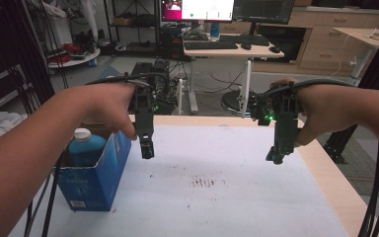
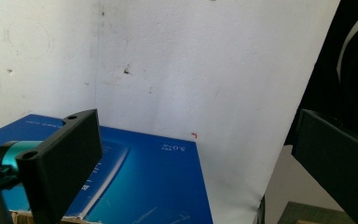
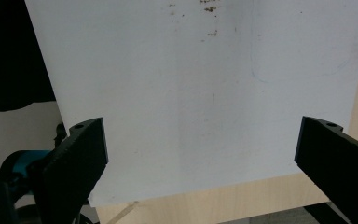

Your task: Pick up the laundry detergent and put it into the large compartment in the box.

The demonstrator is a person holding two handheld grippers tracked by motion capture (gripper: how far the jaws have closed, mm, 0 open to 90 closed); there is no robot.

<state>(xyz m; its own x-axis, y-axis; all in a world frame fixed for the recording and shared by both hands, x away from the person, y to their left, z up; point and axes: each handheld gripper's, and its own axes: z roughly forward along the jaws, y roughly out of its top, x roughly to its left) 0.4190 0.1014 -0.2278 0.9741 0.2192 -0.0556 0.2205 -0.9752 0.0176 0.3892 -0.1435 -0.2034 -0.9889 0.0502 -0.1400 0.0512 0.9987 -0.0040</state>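
My left gripper (image 1: pixel 147 149) hangs above the white sheet (image 1: pixel 217 187), just right of an open blue carton (image 1: pixel 96 173). A blue bottle with a white cap (image 1: pixel 85 144) stands inside the carton. In the left gripper view my left gripper (image 2: pixel 195 119) is open with nothing between its jaws, and the blue carton (image 2: pixel 154 182) lies below them. My right gripper (image 1: pixel 276 157) hovers over the sheet's right edge. In the right gripper view my right gripper (image 3: pixel 203 123) is wide open and empty, over the white sheet (image 3: pixel 191 93).
The sheet covers most of a light wooden table (image 1: pixel 335 187), and faint brown smudges (image 1: pixel 205 182) mark its middle. Beyond the far edge stand a desk with keyboards (image 1: pixel 212 45) and monitors. Black cables (image 1: pixel 375 197) hang at the right.
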